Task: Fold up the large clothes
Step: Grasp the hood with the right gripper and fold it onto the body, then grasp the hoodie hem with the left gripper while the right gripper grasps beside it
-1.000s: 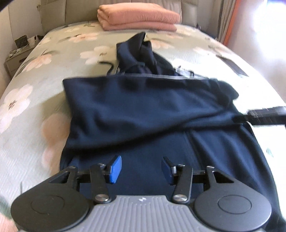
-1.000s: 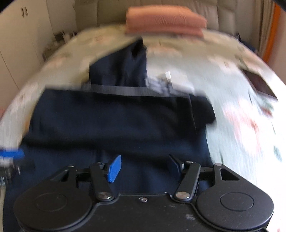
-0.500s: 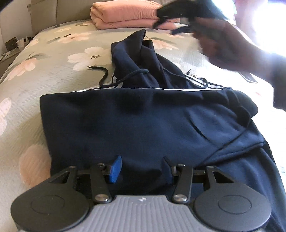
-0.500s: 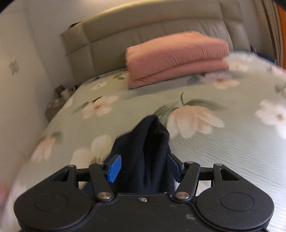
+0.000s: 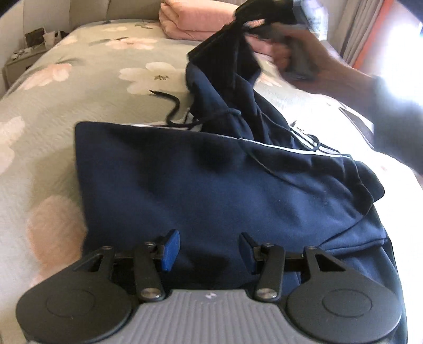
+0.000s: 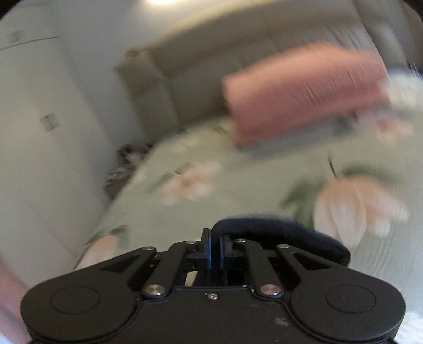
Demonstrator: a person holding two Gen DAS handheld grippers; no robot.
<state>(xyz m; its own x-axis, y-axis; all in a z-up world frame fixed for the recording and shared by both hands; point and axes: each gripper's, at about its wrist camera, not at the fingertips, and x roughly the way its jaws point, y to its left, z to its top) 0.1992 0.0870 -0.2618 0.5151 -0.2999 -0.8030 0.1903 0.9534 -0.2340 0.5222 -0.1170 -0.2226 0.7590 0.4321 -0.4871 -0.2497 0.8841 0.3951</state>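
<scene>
— Where on the bed (image 5: 79, 79)?
— Spread across the middle of the floral green bedspread: a navy hoodie (image 5: 211, 190), body folded into a broad flat slab with a thin white stripe along its far edge. Beyond that edge, towards the headboard (image 6: 201, 66), the hood (image 5: 227, 87) pulled up off the bed into a peak. One black drawstring (image 5: 171, 105) curled on the bedspread just beside the hood.

— Held by what?
— Tip of the hood pinched in the right gripper (image 5: 246, 19), gripped in turn by a person's hand (image 5: 304, 53). Seen from the right wrist: right gripper (image 6: 214, 251) fingers nearly together, a rounded fold of navy cloth clamped between the blue pads and bulging out to the right.

— And the left gripper (image 5: 208, 250)?
— Low over the near part of the hoodie, fingers about half open, nothing between them.

— Anything else on the bed?
— Folded pink blanket (image 5: 195, 21) at the headboard end, well apart from the hoodie. Right-wrist view blurred.
</scene>
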